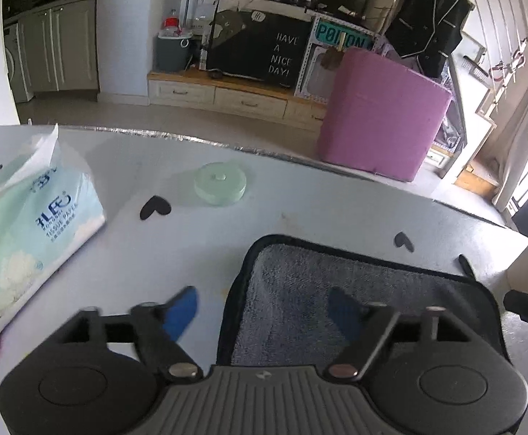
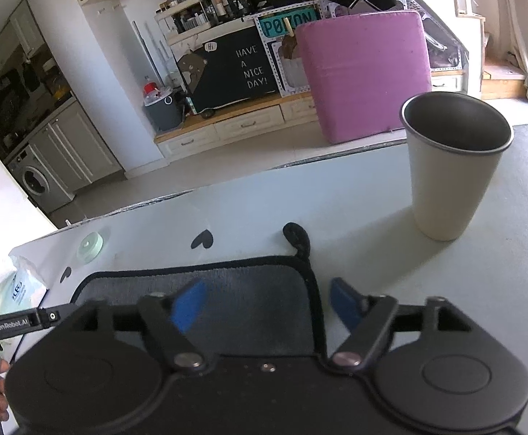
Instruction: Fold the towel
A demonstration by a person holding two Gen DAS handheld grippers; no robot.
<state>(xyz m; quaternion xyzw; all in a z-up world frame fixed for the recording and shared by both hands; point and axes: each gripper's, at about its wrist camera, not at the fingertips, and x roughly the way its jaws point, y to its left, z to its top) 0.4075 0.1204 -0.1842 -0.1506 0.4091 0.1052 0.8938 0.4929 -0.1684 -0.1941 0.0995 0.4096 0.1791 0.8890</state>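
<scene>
A grey towel (image 1: 336, 290) with black trim lies flat on the white table (image 1: 191, 239); it also shows in the right wrist view (image 2: 227, 290). My left gripper (image 1: 264, 308) is open and straddles the towel's left edge, one blue finger (image 1: 184, 311) over the table, the other over the towel. My right gripper (image 2: 267, 304) is open and straddles the towel's right edge near its hanging loop (image 2: 296, 235). Both hover at the towel's near side, holding nothing.
A tissue pack (image 1: 28, 224) lies at the left. A pale green round lid (image 1: 220, 183) sits near the far edge. A cream cup (image 2: 452, 166) stands to the right of the towel. A pink block (image 1: 379, 116) stands beyond the table.
</scene>
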